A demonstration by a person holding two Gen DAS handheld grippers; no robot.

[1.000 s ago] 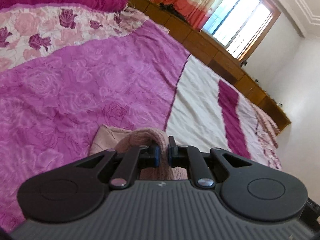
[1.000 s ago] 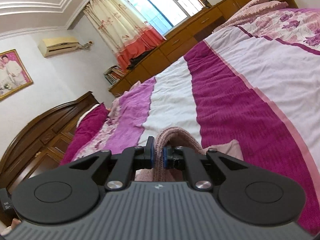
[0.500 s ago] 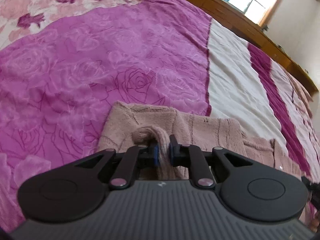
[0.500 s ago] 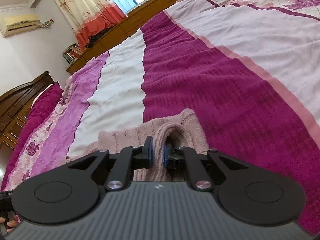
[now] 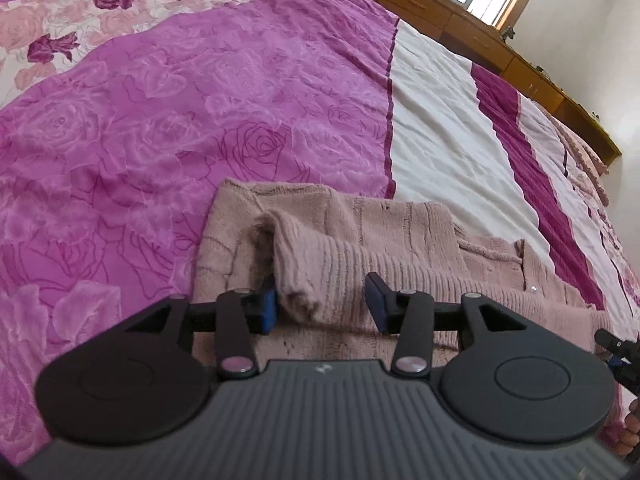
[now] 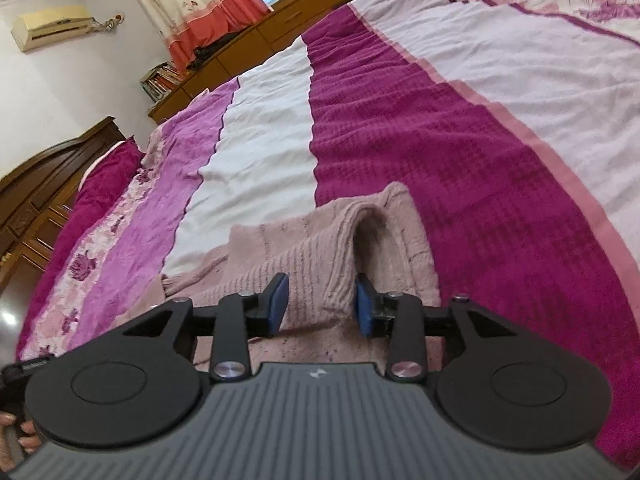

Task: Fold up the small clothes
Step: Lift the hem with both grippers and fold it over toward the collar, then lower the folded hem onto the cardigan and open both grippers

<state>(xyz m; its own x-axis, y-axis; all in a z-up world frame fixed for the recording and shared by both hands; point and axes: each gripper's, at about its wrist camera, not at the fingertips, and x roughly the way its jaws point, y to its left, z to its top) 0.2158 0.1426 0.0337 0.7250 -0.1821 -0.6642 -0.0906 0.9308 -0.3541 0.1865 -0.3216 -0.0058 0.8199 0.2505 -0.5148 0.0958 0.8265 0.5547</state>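
Observation:
A small dusty-pink knitted sweater (image 5: pixel 384 236) lies folded on the bed; it also shows in the right wrist view (image 6: pixel 320 240). My left gripper (image 5: pixel 322 304) is open just above its left end, and a loose ribbed fold (image 5: pixel 296 264) stands between the jaws, close to the left pad. My right gripper (image 6: pixel 320 306) is open over the sweater's right end, where a raised ribbed fold (image 6: pixel 344 248) sits between the blue pads. Neither gripper squeezes the cloth.
The bed has a purple rose-patterned cover (image 5: pixel 160 120), a white stripe (image 5: pixel 436 128) and a magenta stripe (image 6: pixel 440 140). Wooden cabinets (image 5: pixel 480 36) run under the window. A dark wooden headboard (image 6: pixel 52 168) stands at the left of the right wrist view.
Both grippers came down toward the bed with the sweater edge pinched, then opened. The cloth now rests loose on the sweater between the spread jaws.

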